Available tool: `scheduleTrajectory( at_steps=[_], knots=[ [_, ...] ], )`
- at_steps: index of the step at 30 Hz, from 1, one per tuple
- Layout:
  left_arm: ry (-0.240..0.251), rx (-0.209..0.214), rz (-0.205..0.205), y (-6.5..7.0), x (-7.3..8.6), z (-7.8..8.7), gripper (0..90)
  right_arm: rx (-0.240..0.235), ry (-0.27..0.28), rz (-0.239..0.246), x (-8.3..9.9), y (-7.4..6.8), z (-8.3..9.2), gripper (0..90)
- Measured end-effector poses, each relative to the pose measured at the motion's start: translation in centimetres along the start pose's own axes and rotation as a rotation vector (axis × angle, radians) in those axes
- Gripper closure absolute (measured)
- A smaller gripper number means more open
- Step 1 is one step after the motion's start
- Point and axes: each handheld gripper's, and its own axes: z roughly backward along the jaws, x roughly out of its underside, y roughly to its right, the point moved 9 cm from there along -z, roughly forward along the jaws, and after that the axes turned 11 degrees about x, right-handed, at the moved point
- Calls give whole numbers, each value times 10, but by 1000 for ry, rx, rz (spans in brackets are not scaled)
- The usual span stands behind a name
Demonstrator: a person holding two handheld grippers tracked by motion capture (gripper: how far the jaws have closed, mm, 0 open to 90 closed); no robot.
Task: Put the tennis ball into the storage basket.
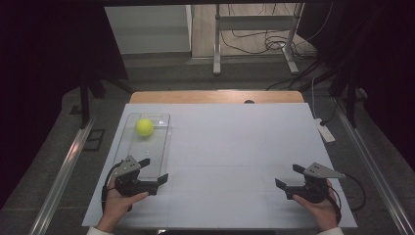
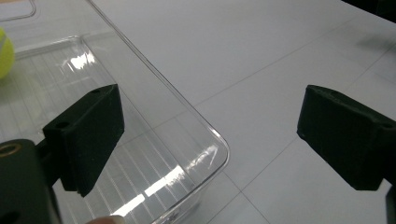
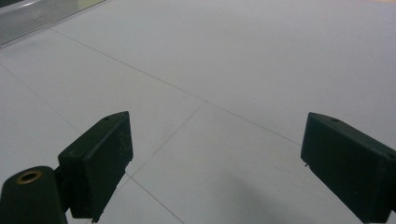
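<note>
In the high view we see the left gripper [image 1: 155, 170] at the lower left of the frame, held in the person's left hand [image 1: 116, 203]. Its jaws stand wide apart with nothing between them, one over the near end of the clear tray [image 1: 128, 128] and the other just past the tray's near right corner.

In the left gripper view we see the same thing. The left-hand jaw hangs over the tray's ribbed floor. The right-hand jaw is over the bare table [image 2: 261, 56]. The tray's rounded corner [image 2: 223, 148] lies between them, lower middle of the frame.

The yellow ball [image 1: 144, 127] sits inside the tray toward its far end, left of centre in the high view and well apart from the left gripper. In the left gripper view we catch only its edge [image 2: 4, 52] at the far left, upper part of the frame.

The right gripper [image 1: 289, 178] is at the lower right of the high view, held in the right hand [image 1: 320, 205]. Its jaws are also spread wide and empty. In the right gripper view we see only the pale table [image 3: 233, 70] between them, crossed by thin lines.
</note>
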Motion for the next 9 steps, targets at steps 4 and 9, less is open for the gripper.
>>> scheduleTrajectory(
  at_steps=[4,9],
  knots=[
    [3,5,-4,1,-1,0,86,3,-4,-1,1,1,-1,94],
    [4,8,-5,1,-2,-1,86,3,-6,-6,2,2,-1,94]
  ],
)
